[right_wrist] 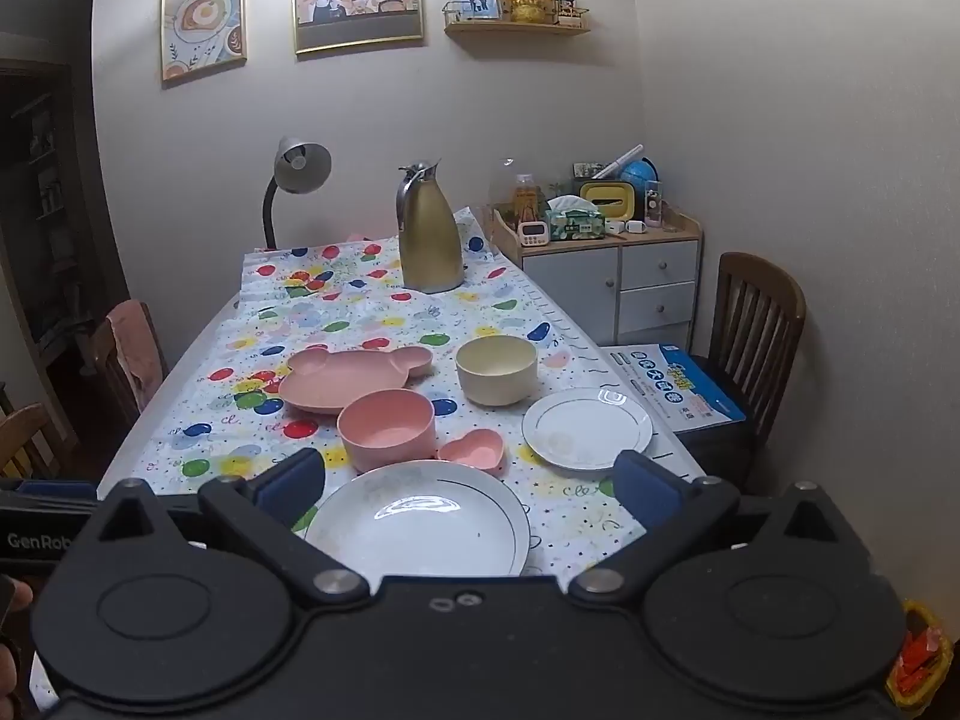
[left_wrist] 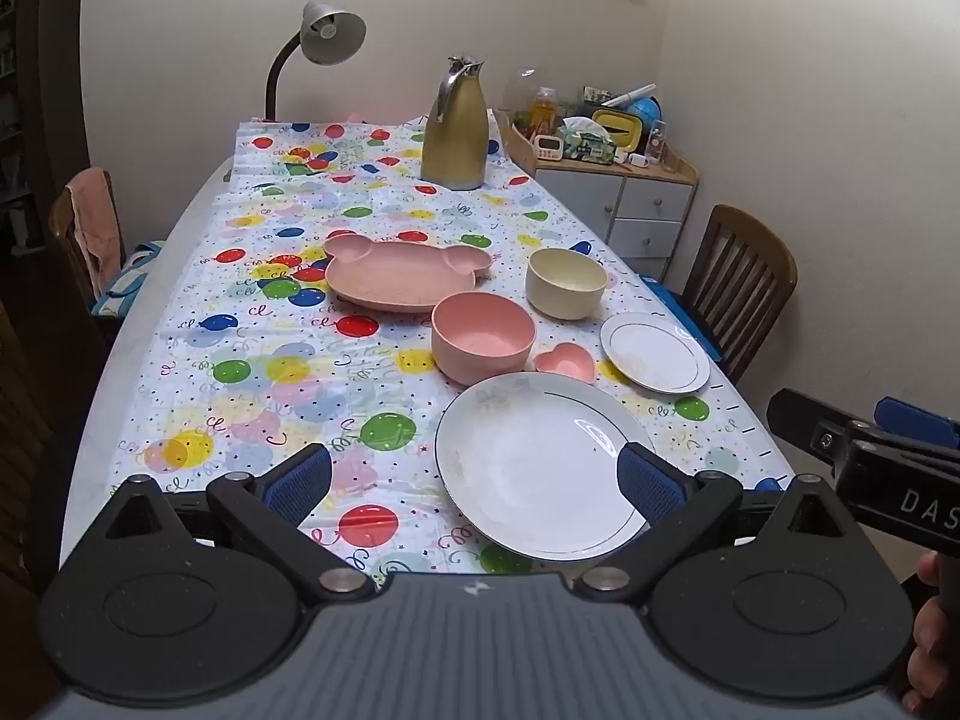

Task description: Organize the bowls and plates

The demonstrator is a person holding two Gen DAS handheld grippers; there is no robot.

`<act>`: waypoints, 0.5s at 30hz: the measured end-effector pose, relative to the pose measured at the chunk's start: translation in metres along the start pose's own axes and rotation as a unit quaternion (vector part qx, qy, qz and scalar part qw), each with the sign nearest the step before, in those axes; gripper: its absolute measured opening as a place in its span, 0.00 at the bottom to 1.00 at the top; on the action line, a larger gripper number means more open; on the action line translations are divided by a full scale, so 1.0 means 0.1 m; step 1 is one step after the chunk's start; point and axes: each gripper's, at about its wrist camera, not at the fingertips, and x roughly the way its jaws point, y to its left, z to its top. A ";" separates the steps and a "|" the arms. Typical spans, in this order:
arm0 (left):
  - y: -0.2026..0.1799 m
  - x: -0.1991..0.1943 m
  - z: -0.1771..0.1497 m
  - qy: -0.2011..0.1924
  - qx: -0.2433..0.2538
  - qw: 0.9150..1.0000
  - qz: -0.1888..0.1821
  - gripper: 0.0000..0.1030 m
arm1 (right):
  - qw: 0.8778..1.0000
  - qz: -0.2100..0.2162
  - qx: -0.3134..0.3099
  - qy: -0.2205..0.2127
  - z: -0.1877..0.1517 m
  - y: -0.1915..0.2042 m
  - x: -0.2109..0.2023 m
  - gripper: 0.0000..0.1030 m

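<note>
A large white plate [left_wrist: 540, 462] [right_wrist: 420, 519] lies at the table's near edge. Behind it stand a pink bowl [left_wrist: 483, 336] [right_wrist: 387, 429] and a small pink heart dish [left_wrist: 565, 361] [right_wrist: 472, 449]. A small white plate [left_wrist: 654, 351] [right_wrist: 587, 427] lies to the right. A cream bowl [left_wrist: 565, 282] [right_wrist: 496, 369] and a pink bear-shaped plate [left_wrist: 402, 270] [right_wrist: 354, 378] sit further back. My left gripper [left_wrist: 474, 480] is open and empty above the near edge. My right gripper [right_wrist: 468, 495] is open and empty, hovering over the large plate.
A gold thermos jug [left_wrist: 454, 126] [right_wrist: 429, 228] stands at the table's far end by a desk lamp [left_wrist: 324, 42]. A cabinet [right_wrist: 612, 276] with clutter is at the back right. Wooden chairs [left_wrist: 741, 282] [right_wrist: 129, 354] stand at both sides.
</note>
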 end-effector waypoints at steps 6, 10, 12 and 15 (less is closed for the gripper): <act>0.00 0.00 0.00 -0.002 -0.001 1.000 -0.001 0.99 | 1.000 -0.003 0.007 0.003 -0.01 0.00 0.01 0.99; 0.01 -0.01 0.00 -0.003 -0.001 1.000 -0.001 0.99 | 1.000 -0.006 0.005 0.007 0.02 0.00 -0.02 0.99; 0.01 -0.01 0.00 -0.003 -0.001 1.000 -0.002 0.99 | 1.000 -0.009 0.007 0.009 0.03 0.00 -0.02 0.99; 0.02 -0.02 0.04 -0.001 -0.001 1.000 -0.001 0.99 | 1.000 -0.009 0.008 0.010 0.01 -0.01 -0.01 0.99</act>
